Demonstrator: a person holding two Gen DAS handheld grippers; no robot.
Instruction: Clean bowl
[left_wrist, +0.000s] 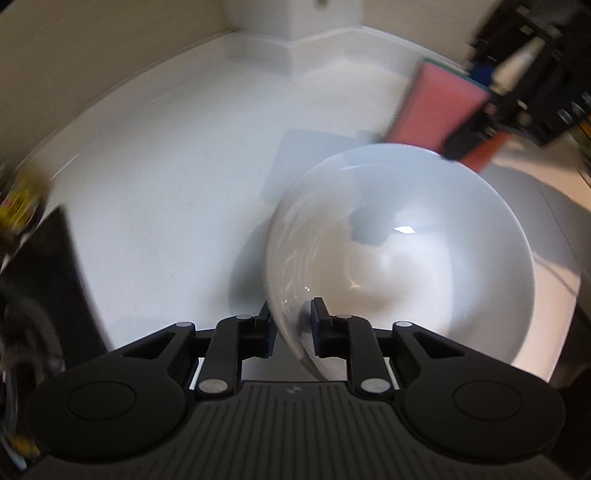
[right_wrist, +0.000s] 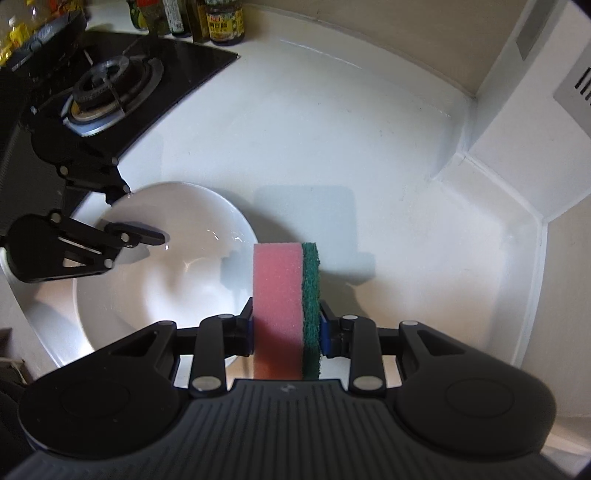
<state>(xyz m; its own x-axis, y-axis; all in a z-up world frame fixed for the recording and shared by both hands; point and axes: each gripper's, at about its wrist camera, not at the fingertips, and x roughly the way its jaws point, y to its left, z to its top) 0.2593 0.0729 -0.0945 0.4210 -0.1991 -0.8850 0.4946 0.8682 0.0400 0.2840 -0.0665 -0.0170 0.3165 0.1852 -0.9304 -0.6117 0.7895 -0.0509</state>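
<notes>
So my left claw (left_wrist: 290, 325) pinches the bowl (left_wrist: 402, 258) rim to steady it on the tabletop (right_wrist: 332, 147), while my right claw (right_wrist: 286, 328), just right of it, clamps the sponge (right_wrist: 284, 295) for wiping.

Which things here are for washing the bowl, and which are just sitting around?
For the job:
- round white ceramic bowl
- pink foam sponge with a green scrubbing side
- left gripper, clamped on the bowl's rim
- right gripper, holding the sponge

Just sitting around:
- black gas stove with a round burner
- sauce bottles behind the stove
</notes>
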